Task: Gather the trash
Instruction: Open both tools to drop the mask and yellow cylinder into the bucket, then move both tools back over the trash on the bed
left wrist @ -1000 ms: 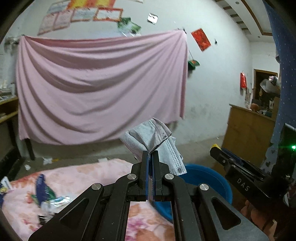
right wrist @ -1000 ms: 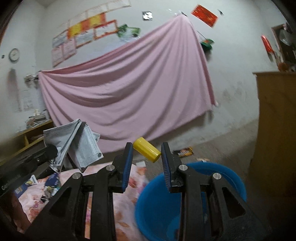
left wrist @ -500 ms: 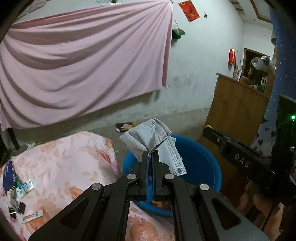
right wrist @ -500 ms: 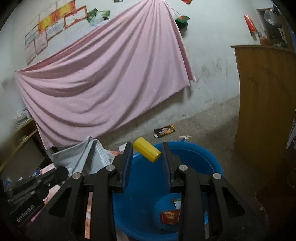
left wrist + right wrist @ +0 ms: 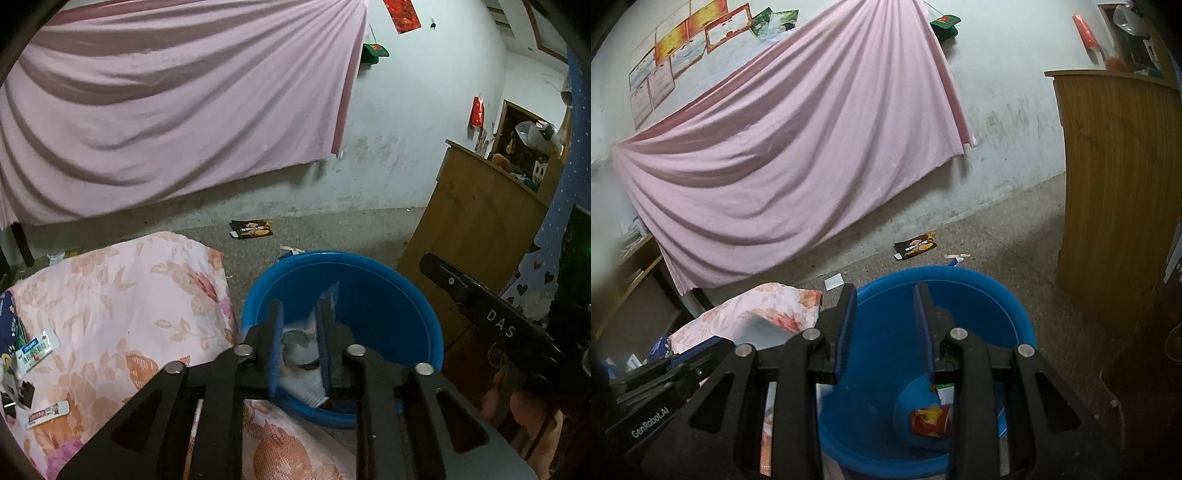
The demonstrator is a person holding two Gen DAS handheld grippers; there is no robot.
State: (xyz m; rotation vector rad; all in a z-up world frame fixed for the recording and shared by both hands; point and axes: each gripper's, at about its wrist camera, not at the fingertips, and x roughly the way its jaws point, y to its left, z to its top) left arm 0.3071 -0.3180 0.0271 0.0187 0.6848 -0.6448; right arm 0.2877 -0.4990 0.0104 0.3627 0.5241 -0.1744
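Both grippers, which 1 second ago carried trash above the bed, now point down over the blue basin point(image 5: 424, 317) and hold nothing. Nearest the lens, the left gripper point(image 5: 300, 314) has its jaws opening, and the grey face mask point(image 5: 301, 343) it had clamped lies loose between and below its blue pads point(image 5: 276, 354), inside the basin near its left wall. From the other camera, the right gripper point(image 5: 884, 299) stands partly apart with an empty gap; the yellow cylinder it held is gone from between its pads point(image 5: 846, 332), and where it landed cannot be made out. A red wrapper point(image 5: 929, 421) lies on the basin floor. Left of the basin sits the floral bed cover point(image 5: 122, 306), with 2 small packets point(image 5: 37, 350) near its left edge. Farther off, a dark snack packet point(image 5: 252, 229) lies on the concrete floor point(image 5: 332, 232). Behind it hangs a pink sheet point(image 5: 798, 155) across the pale wall, and a wooden cabinet point(image 5: 1119, 177) stands at right.
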